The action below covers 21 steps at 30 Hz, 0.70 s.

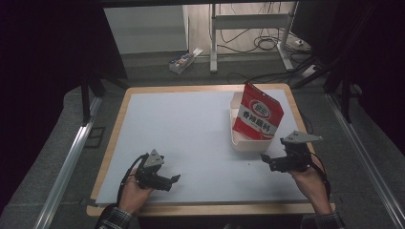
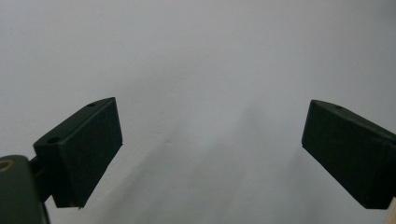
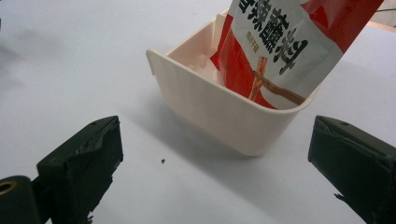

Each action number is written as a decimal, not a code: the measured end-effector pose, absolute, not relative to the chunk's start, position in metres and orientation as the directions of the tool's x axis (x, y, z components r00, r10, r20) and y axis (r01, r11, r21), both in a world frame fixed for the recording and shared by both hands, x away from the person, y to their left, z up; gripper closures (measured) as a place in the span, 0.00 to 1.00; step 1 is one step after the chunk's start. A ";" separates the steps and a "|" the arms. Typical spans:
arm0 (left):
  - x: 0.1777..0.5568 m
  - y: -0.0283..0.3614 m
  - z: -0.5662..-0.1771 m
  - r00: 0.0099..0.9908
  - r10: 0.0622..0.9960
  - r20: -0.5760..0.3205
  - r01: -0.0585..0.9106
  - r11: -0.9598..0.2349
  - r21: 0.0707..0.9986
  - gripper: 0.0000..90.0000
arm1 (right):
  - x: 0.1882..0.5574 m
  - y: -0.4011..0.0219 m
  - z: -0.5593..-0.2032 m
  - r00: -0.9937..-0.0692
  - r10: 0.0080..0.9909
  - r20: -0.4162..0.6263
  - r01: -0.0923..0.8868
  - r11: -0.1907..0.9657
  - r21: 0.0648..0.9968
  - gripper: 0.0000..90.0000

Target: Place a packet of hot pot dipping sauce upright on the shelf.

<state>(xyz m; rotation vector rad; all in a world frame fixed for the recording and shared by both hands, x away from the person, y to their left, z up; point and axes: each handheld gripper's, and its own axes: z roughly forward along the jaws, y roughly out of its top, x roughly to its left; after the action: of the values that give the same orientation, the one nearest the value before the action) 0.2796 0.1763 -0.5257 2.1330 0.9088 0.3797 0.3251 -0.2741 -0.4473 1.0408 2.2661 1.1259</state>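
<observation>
Your right gripper (image 1: 268, 161) sits low at the near right of the table (image 1: 191, 138), jaws spread wide and holding nothing, aimed at the cream bin (image 3: 224, 116) just ahead. The red-and-white pouch (image 3: 280, 46) stands in that bin, leaning up and out over its rim. Your left gripper (image 1: 168, 181) rests at the near left, also spread and empty, well apart from the bin, with bare grey mat in front of it. If you close on the pouch's top edge alone, the light bin may tip or slide with it, since nothing steadies it. Come in too low and a jaw could strike the bin wall and shove it.
</observation>
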 end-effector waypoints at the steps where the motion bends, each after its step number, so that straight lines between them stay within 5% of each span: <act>1: 0.280 0.176 -0.526 0.701 0.713 -0.025 0.483 -0.448 0.753 0.06 | 0.323 -0.275 -0.447 -0.641 0.767 -0.025 0.442 0.396 0.805 0.03; 21: 0.279 0.176 -0.526 0.703 0.711 -0.013 0.480 -0.460 0.747 0.06 | 0.301 -0.293 -0.453 -0.622 0.782 -0.038 0.436 0.386 0.813 0.03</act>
<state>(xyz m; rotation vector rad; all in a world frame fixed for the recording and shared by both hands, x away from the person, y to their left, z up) 0.2791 0.1759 -0.5256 2.1468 0.9044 0.3895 0.3013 -0.2925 -0.4530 1.0505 2.2315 1.1230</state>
